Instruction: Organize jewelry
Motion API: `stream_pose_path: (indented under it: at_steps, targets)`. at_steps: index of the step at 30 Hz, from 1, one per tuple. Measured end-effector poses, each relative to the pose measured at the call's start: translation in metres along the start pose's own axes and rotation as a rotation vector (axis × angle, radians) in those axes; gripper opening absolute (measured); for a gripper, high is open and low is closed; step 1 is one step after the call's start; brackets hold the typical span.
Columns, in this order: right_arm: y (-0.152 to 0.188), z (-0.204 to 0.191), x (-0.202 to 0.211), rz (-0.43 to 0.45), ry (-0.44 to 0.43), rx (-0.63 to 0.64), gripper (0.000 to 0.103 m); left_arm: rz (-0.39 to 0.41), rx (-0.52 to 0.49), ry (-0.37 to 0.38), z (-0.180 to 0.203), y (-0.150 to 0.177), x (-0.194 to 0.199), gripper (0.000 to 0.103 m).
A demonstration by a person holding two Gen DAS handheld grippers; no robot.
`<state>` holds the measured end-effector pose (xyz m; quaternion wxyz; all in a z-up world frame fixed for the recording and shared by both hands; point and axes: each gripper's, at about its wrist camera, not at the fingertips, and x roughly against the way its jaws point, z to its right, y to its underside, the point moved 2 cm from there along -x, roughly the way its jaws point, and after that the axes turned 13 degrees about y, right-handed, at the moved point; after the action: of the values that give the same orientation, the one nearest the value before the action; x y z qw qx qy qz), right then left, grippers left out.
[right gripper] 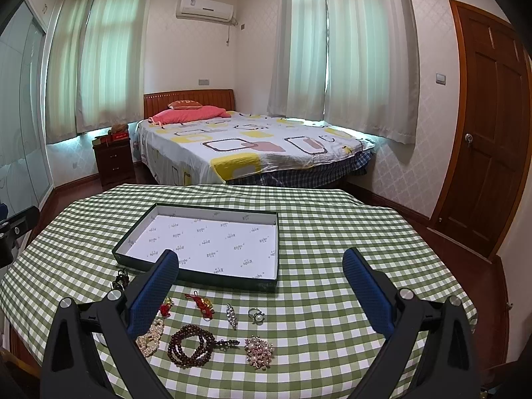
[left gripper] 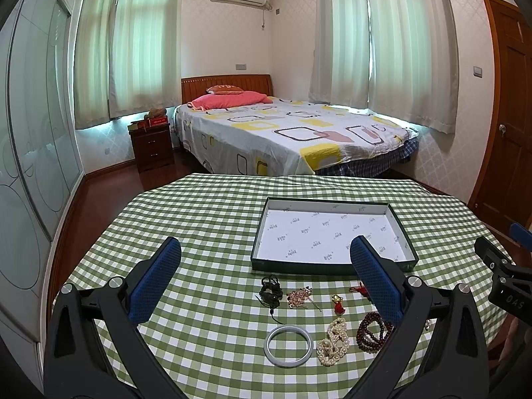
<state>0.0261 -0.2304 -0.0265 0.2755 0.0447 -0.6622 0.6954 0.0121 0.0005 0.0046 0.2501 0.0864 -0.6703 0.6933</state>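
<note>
Both grippers are hovering above the table [left gripper: 206, 219], and nothing is being carried. The left gripper [left gripper: 266, 277] is spread wide, its blue pads empty; the right gripper [right gripper: 261, 286] is likewise standing wide apart and holding nothing.

The jewelry is lying loose on the checked cloth in front of the shallow box [left gripper: 332, 267], whose white lining is showing bare, so sorting seems not yet begun. Nearest the left gripper are sitting a pale bangle [left gripper: 288, 346], a heap of pearl strands [left gripper: 333, 341] and a coil of dark red beads [right gripper: 191, 349]. Further right are resting a pearl brooch [right gripper: 259, 351], a ring [right gripper: 256, 315] and a slim hairpin [right gripper: 231, 314].

The bangle is probably stiff, smooth and slippery, so pinching across its rim looks best. The bead and pearl strands are likely limp and will sag and swing; gathering several loops at the heap's middle should serve. The brooch looks delicate, and the ring is small and flat-lying, demanding a careful low pinch.
</note>
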Motion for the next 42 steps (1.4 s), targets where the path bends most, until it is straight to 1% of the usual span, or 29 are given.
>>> stream_pose_path:
  at_steps: [20, 21, 42]
  targets:
    - [-0.0039, -0.0013, 0.0011, 0.006, 0.004, -0.001, 0.096, 0.010, 0.005, 0.005, 0.0032, 0.0000, 0.0030, 0.099]
    - [-0.0086, -0.0014, 0.0045, 0.007, 0.005, 0.001, 0.096, 0.010, 0.005, 0.005, 0.0035, 0.0001, 0.0028, 0.099]
    - [-0.0094, -0.0015, 0.0042, 0.011, 0.005, -0.001, 0.096, 0.008, 0.016, 0.014, 0.0010, 0.0014, 0.0043, 0.099]
